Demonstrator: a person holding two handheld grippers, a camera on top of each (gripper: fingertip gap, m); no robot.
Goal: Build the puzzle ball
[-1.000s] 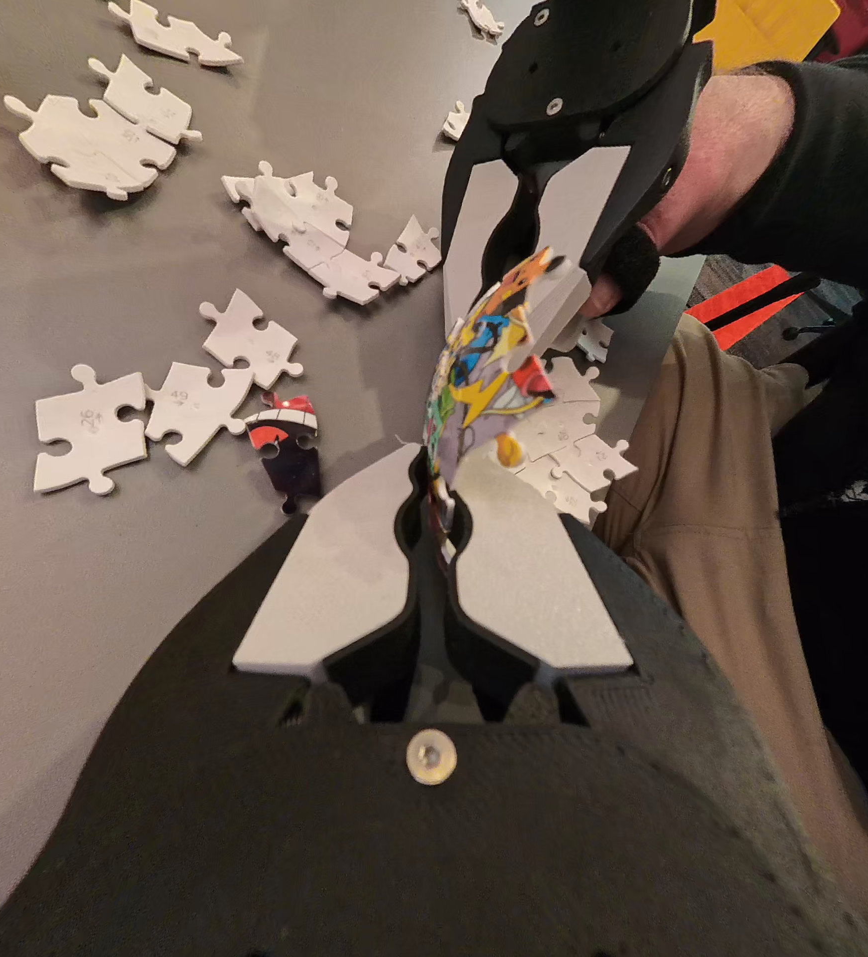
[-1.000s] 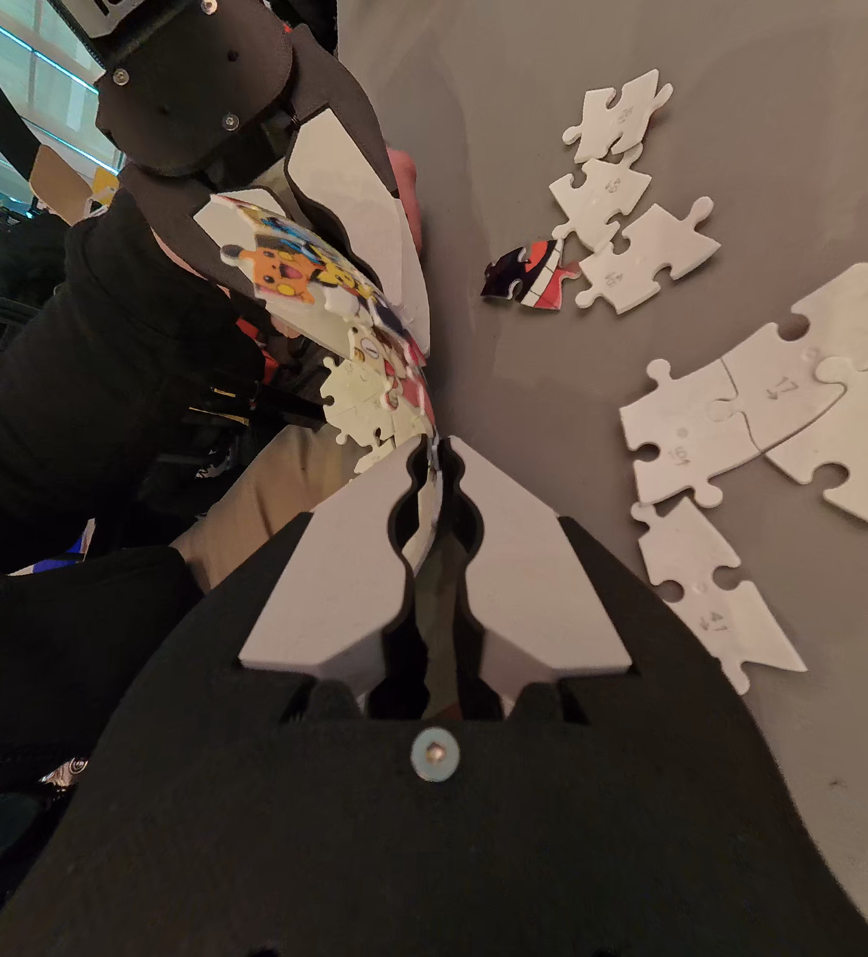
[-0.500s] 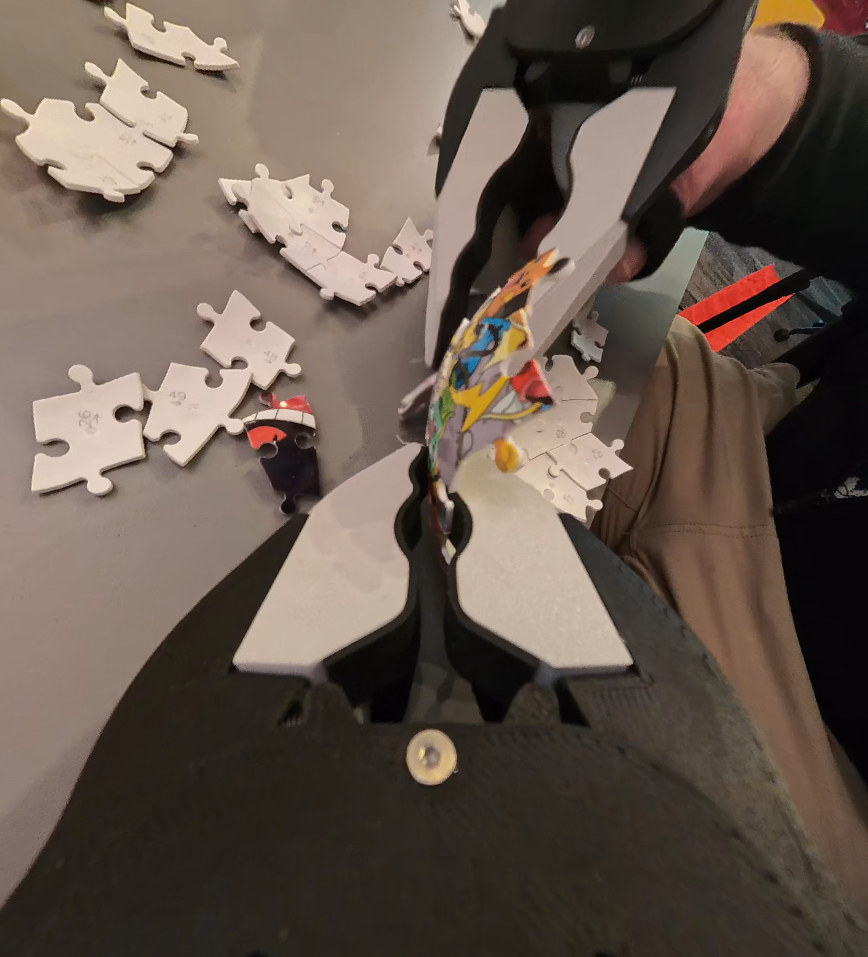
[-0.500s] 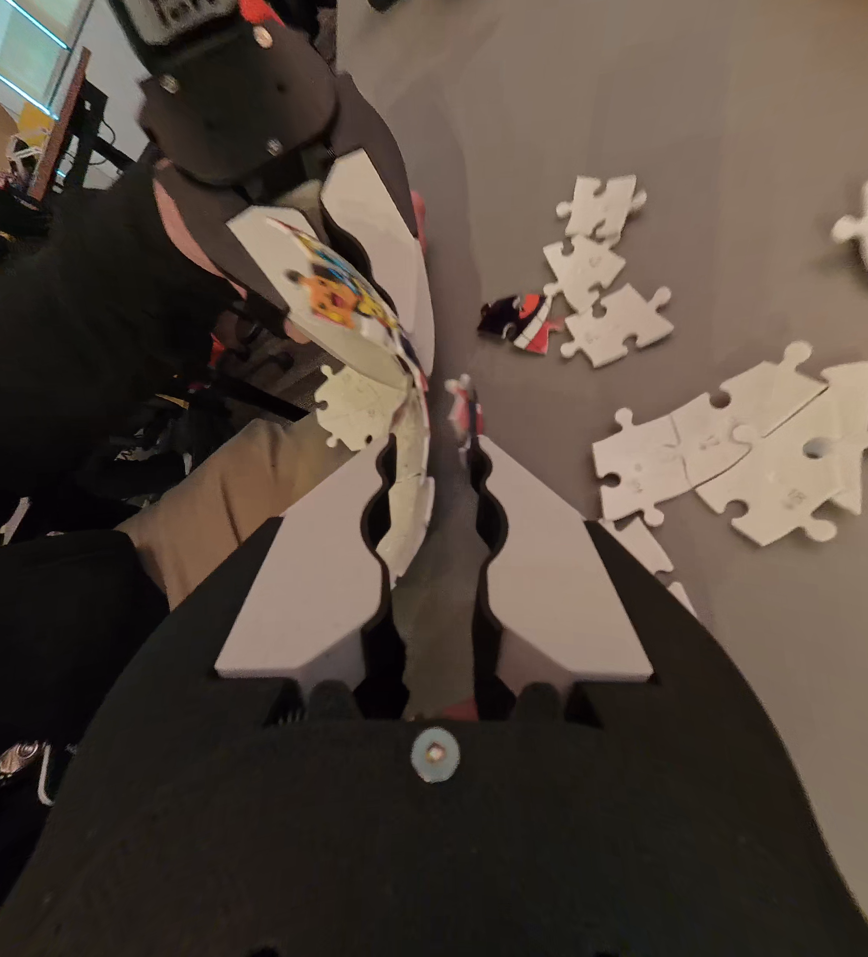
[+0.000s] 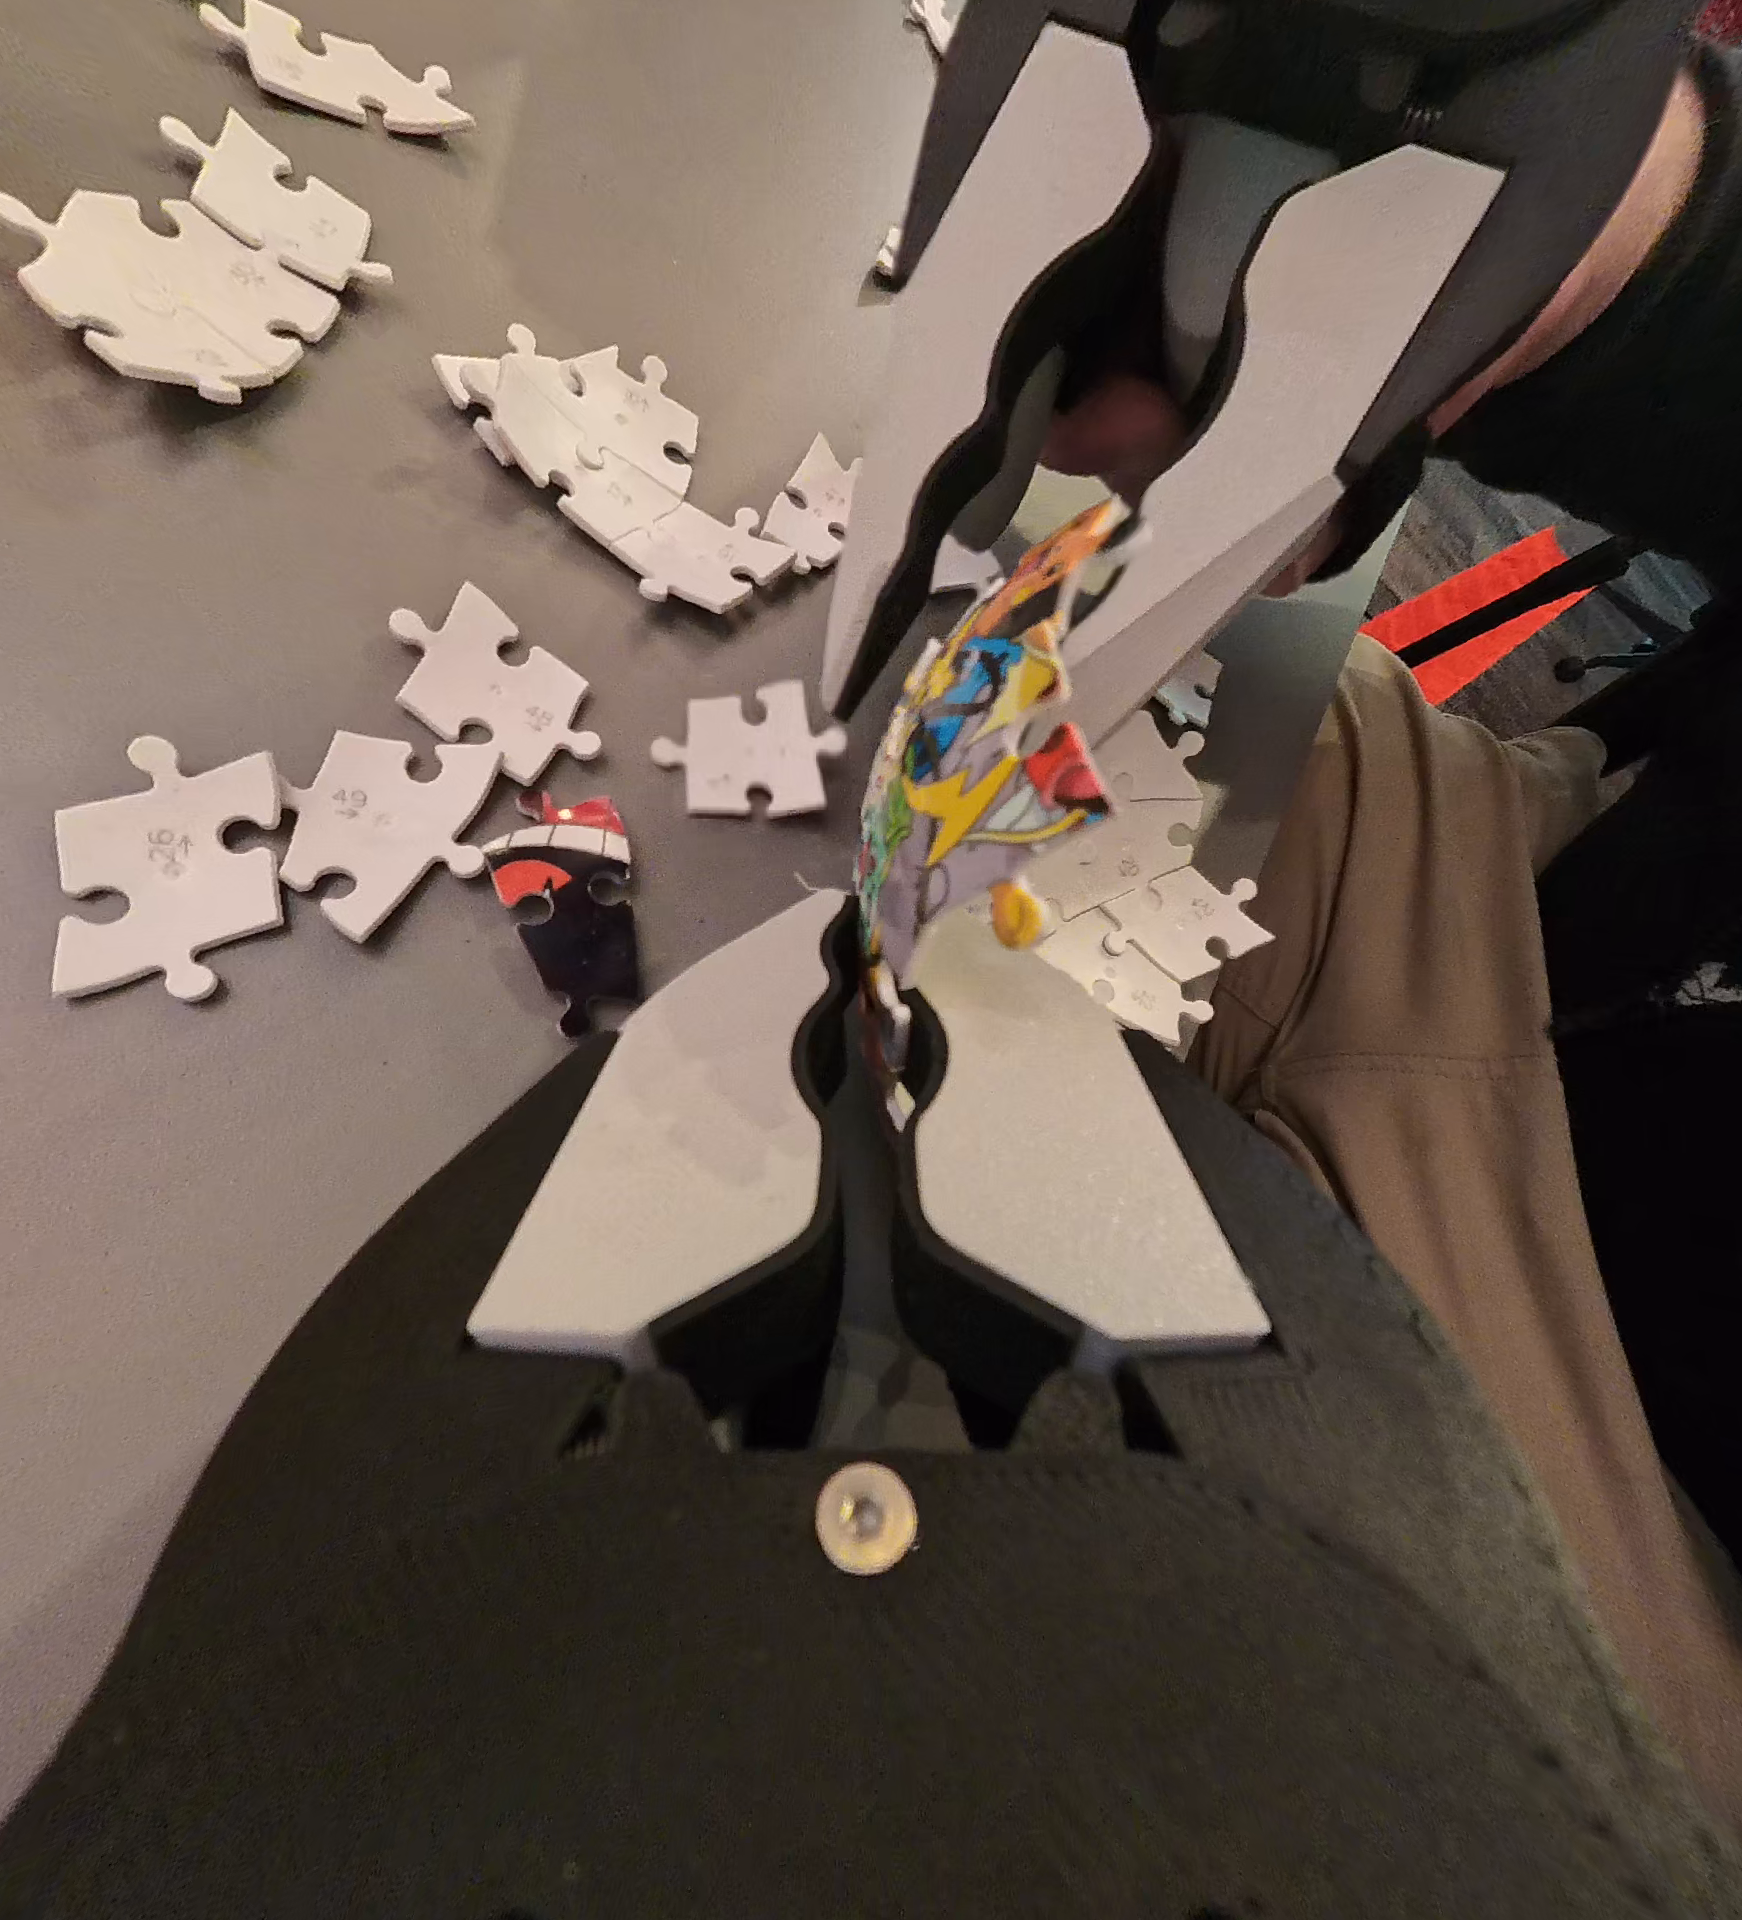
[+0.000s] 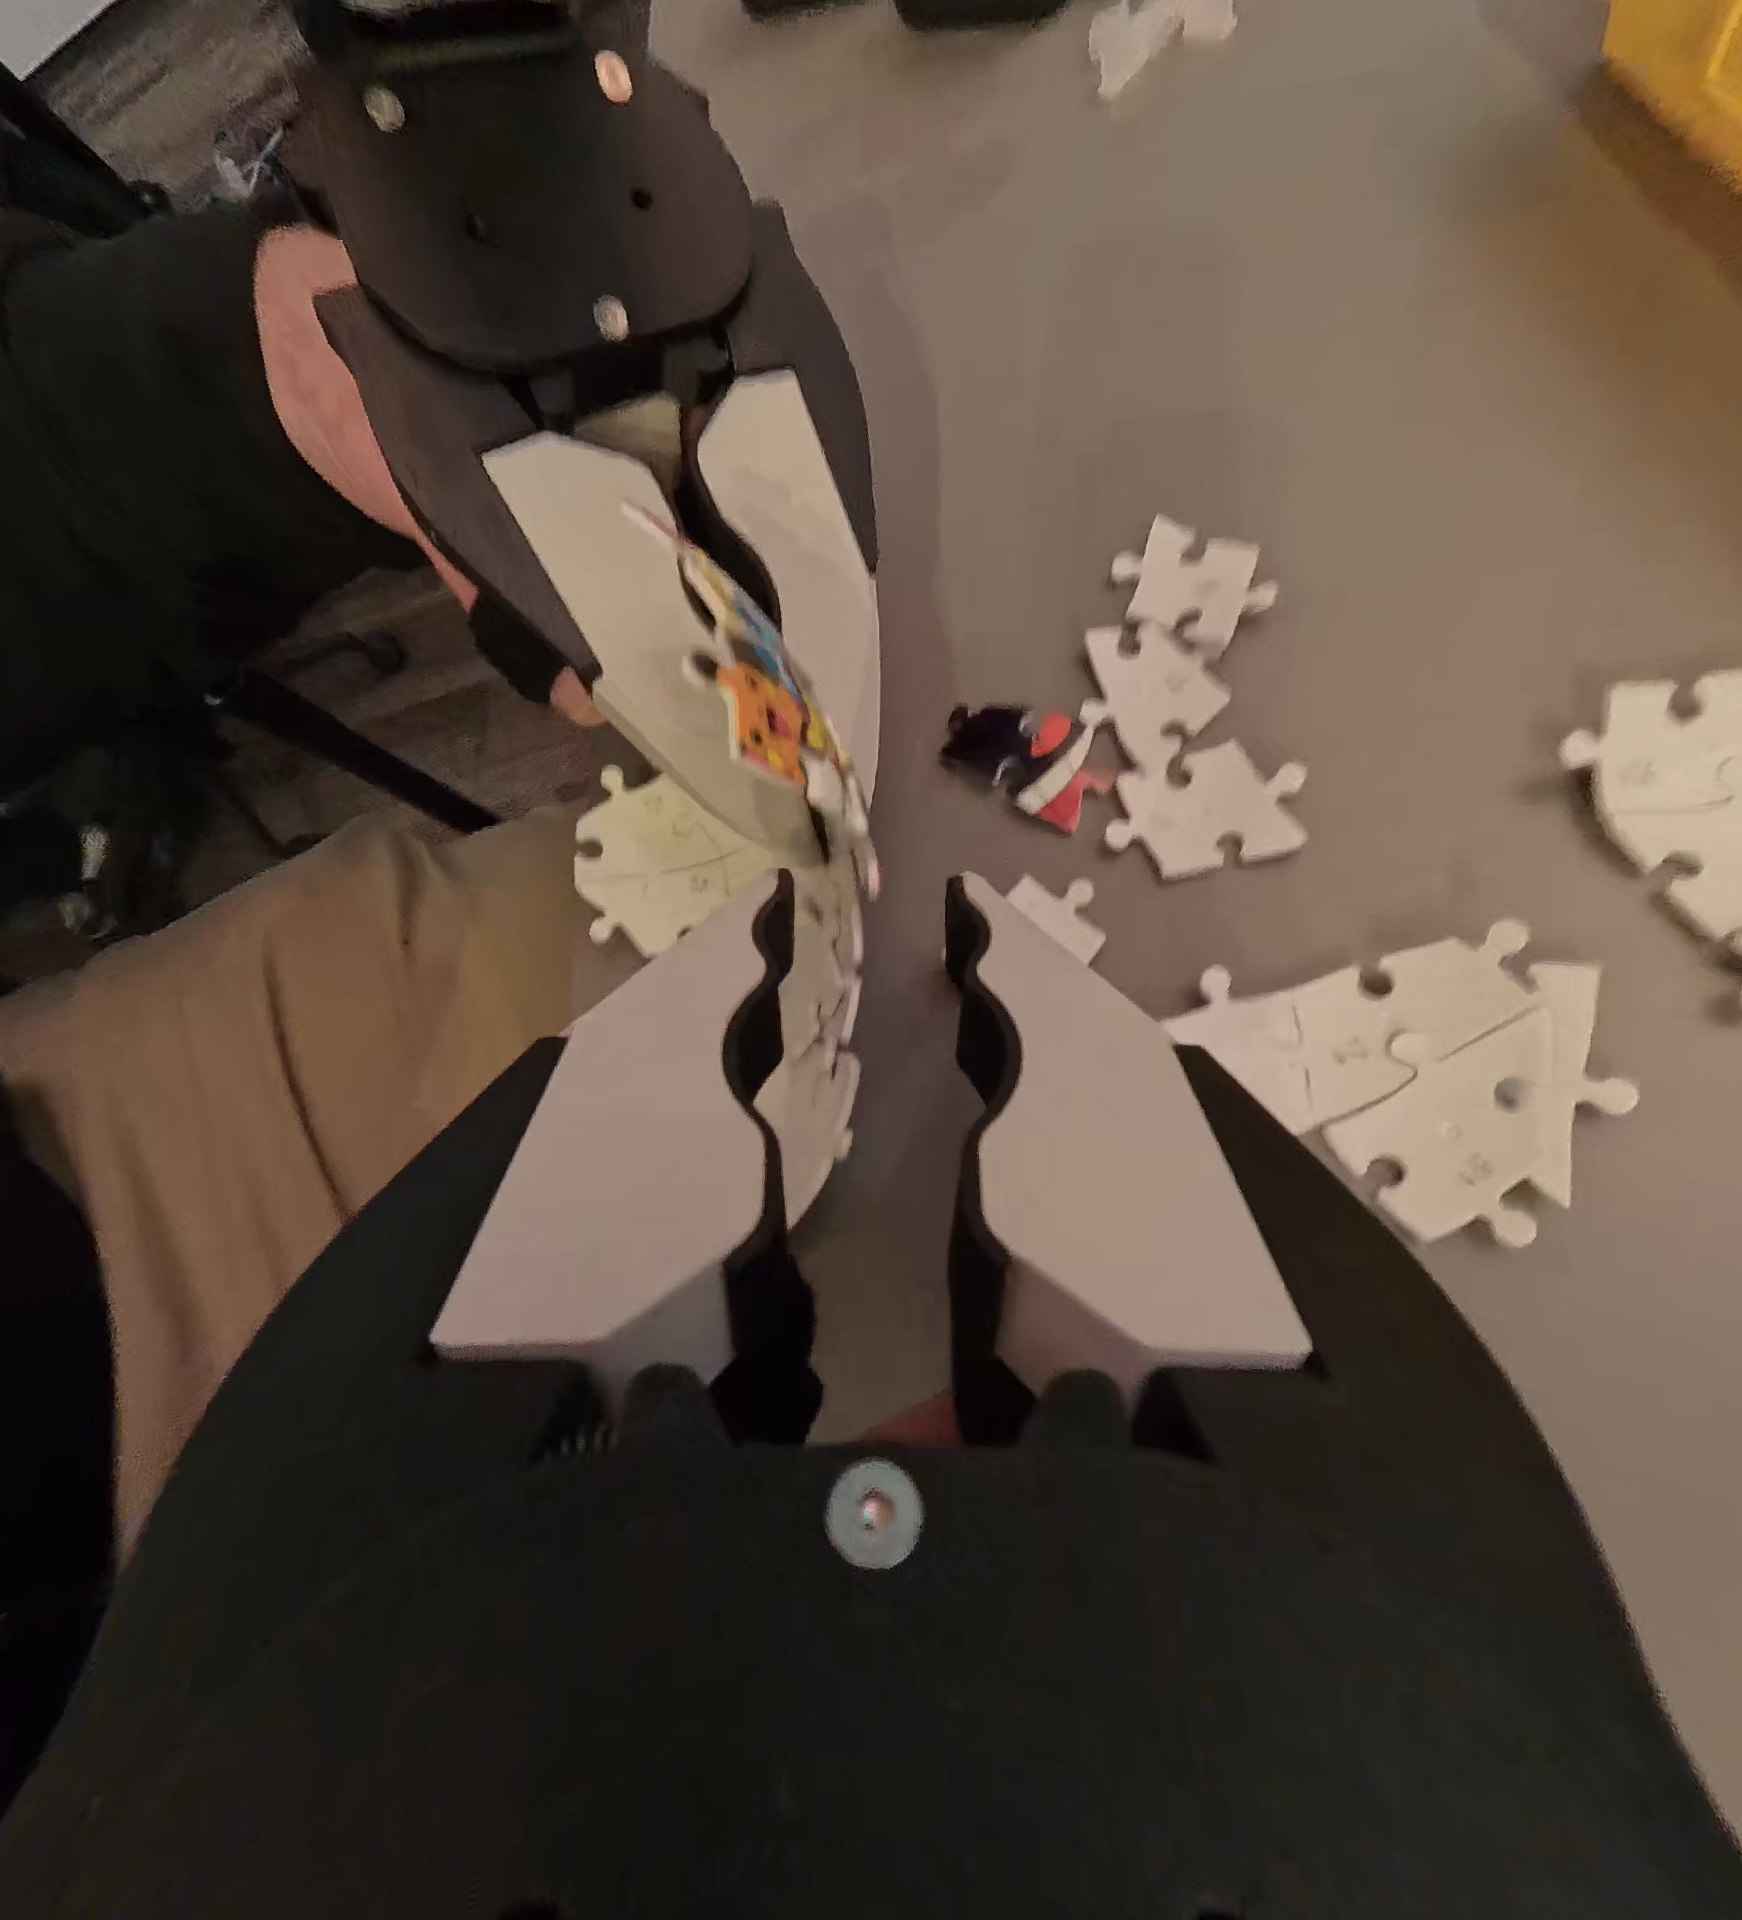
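Left tongs (image 5: pixel 872 940) are clamped on the lower edge of the curved puzzle section (image 5: pixel 960 790), a bowed shell of joined pieces with a bright cartoon print outside and plain white backs inside. It hangs in the air at the near edge of the desk (image 5: pixel 36 1195), above a tan trouser leg (image 5: pixel 1418 1091). Right tongs (image 6: pixel 867 899) stand spread apart with nothing pinched, straddling the top of that shell; whether a finger touches it is hard to tell. The shell's bottom rim vanishes between the left fingers, and the right wrist view is smeared with blur, so the print there is barely readable.

Matte grey, the desk carries scattered flat white pieces (image 5: pixel 493 691), some locked into small clusters (image 5: pixel 618 468), face down. One dark piece with red and white (image 5: pixel 566 894) lies print up, touching a white neighbour. A single white piece (image 5: pixel 753 748) lies just beside the shell. A yellow box (image 6: pixel 1740 114) is cut off at the far corner. Tong fingers are pale grey with wavy black inner edges.
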